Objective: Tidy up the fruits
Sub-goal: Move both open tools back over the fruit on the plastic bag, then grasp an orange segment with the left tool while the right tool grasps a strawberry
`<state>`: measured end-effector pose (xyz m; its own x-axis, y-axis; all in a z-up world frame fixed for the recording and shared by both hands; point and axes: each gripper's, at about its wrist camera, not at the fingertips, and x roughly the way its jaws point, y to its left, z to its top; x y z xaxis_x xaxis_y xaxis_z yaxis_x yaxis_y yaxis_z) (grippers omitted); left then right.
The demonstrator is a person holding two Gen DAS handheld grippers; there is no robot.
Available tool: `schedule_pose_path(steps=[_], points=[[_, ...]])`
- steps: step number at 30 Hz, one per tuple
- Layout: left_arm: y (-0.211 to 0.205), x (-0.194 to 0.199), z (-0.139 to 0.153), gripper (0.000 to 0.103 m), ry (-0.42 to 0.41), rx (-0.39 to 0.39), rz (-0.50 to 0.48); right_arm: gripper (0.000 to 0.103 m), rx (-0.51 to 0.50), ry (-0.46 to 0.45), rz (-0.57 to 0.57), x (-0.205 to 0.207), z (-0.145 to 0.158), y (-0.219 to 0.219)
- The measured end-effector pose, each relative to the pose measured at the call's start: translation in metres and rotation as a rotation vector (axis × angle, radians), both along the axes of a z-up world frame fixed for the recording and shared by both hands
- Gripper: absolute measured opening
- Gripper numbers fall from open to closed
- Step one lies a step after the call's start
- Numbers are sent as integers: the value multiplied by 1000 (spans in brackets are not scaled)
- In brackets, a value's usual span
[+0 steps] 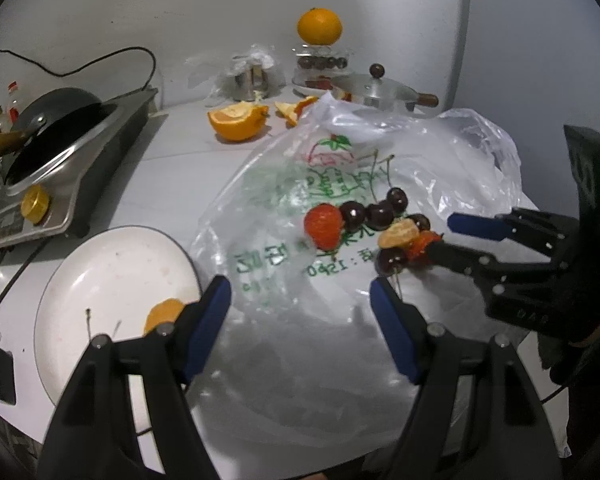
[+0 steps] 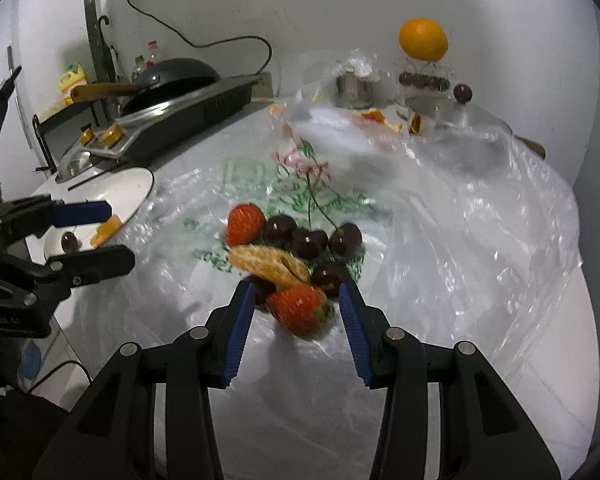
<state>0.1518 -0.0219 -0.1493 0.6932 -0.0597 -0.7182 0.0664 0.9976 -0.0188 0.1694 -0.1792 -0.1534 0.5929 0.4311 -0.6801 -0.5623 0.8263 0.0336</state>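
A clear plastic bag (image 2: 440,240) covers the counter, the fruit heaped at its middle; a white plate (image 1: 112,264) waits to the left. The left gripper (image 1: 300,304) hangs open, holding nothing. The right gripper (image 2: 296,304) is spread around the near strawberry (image 2: 300,310) — seemingly not yet touching, though motion blur hinders. Close gently — it bruises — and clear the orange segment (image 2: 268,264) leaning above.
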Motion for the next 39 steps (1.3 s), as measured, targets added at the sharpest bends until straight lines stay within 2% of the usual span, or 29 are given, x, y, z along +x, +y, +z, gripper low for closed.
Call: schedule_pose_path(steps=[11, 15, 23, 39], points=[[-17, 15, -3, 73, 19, 18, -22, 46, 0, 63, 17, 10, -19, -3], [-26, 22, -4, 73, 24, 30, -41, 37, 11, 75, 39, 11, -19, -4], [-48, 39, -7, 73, 33, 62, -91, 35, 35, 68, 53, 8, -17, -13], [-99, 63, -22, 73, 86, 133, -227, 35, 66, 26, -4, 9, 0, -59]])
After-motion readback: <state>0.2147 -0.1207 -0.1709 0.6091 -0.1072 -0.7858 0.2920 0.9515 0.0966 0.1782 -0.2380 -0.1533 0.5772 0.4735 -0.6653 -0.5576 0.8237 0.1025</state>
